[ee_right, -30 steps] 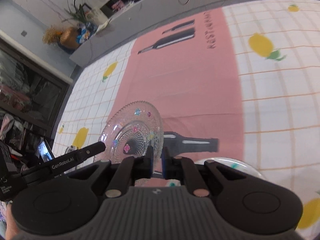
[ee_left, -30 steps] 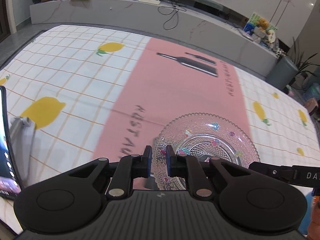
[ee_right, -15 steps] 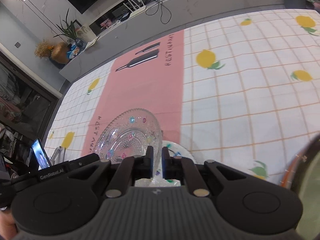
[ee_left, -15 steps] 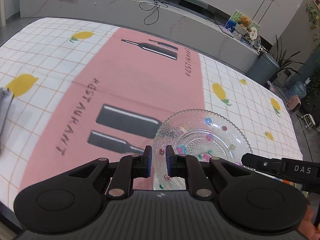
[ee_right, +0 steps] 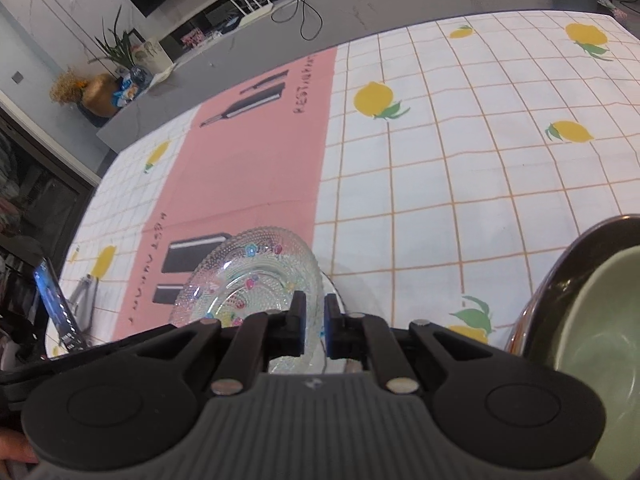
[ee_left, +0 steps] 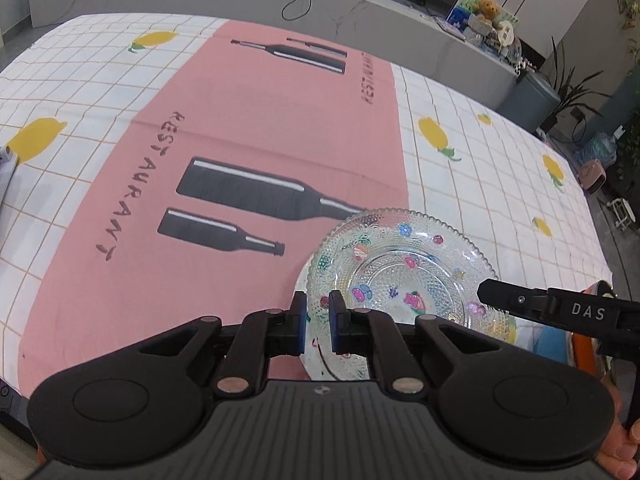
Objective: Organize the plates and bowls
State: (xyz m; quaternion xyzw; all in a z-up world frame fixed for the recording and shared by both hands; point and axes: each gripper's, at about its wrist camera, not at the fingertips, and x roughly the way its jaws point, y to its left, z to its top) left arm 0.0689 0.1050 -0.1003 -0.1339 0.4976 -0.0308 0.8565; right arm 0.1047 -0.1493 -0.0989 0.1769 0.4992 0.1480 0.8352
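Observation:
A clear glass plate (ee_left: pixel 400 264) with small coloured flowers is held level just above the tablecloth between both grippers. My left gripper (ee_left: pixel 318 320) has the plate's near left rim between its blue pads, and its jaws are closing on it. My right gripper (ee_right: pixel 315 322) is shut on the opposite rim of the same plate (ee_right: pixel 248 276); one of its fingers (ee_left: pixel 516 300) shows at the right of the left wrist view. Part of a white plate (ee_left: pixel 344 368) shows just beneath the glass one.
A dark bowl with an orange rim (ee_right: pixel 560 280) holds a pale green bowl (ee_right: pixel 592 336) at the right, close to my right gripper. A phone on a stand (ee_right: pixel 56 308) is at the table's left edge. The lemon-print tablecloth (ee_right: pixel 460 160) stretches beyond.
Both grippers carried the glass plate to the right across the table, off the pink strip toward the checked part. The white plate and the stacked bowls have come into view.

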